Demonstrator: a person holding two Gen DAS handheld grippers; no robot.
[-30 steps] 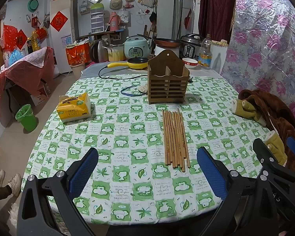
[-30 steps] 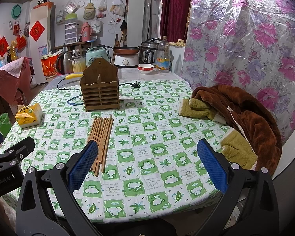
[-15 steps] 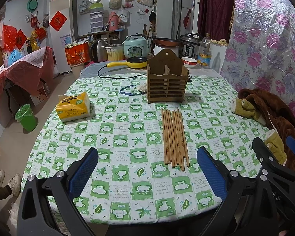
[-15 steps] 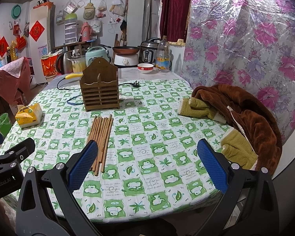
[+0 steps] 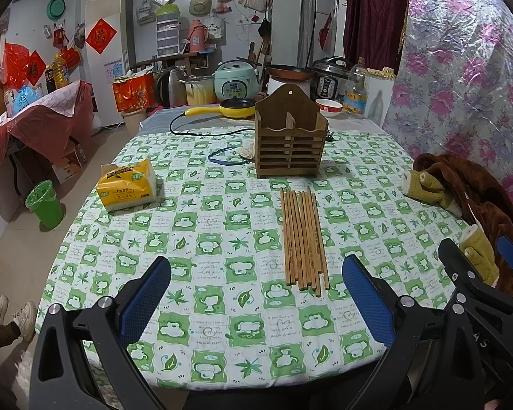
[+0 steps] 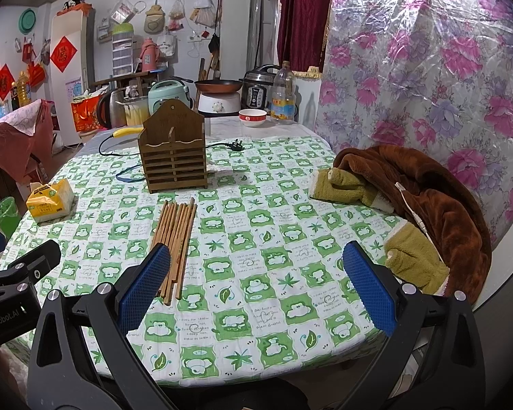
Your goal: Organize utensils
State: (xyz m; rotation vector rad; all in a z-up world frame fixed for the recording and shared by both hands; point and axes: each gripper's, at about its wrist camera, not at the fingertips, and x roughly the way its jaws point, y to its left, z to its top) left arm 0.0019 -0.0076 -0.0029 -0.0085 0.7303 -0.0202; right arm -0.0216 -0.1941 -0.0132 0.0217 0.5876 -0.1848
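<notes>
Two empty compartments, wooden holder

White walls, tall white fridge, maroon curtain, floral plastic sheet, pale tiled floor

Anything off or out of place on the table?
Nothing damaged or spilled. The chopsticks lie loose on the cloth in front of the empty-looking holder, near ends uneven. A brown coat is draped over the table's right edge.
</notes>
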